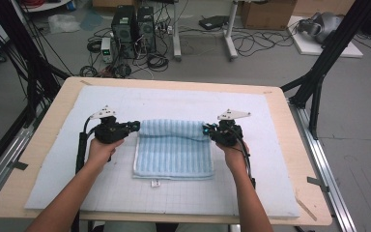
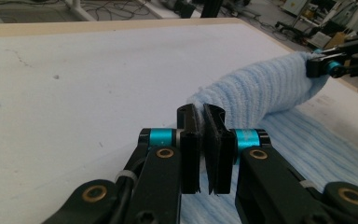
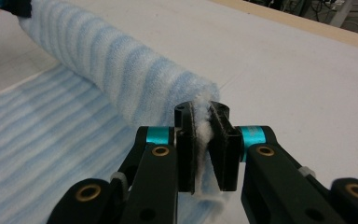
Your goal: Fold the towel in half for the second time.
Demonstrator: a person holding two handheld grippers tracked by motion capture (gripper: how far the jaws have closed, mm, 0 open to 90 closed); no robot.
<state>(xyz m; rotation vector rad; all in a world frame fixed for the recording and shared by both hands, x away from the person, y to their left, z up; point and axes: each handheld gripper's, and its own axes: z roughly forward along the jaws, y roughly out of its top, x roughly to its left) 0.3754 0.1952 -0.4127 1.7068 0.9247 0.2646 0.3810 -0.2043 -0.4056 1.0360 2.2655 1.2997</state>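
Towel sits mid-surface, its far edge pinched by the left claw and right claw. A weak pinch could drop one corner, making a crooked fold.

Towel: soft ribbed terry cloth, fuzzy, pale blue stripes. Mat: matt white, faint grid. Table: smooth light wood edge. Gripper jaws: matt black plastic w/ glossy teal metal collars, brass rivets.
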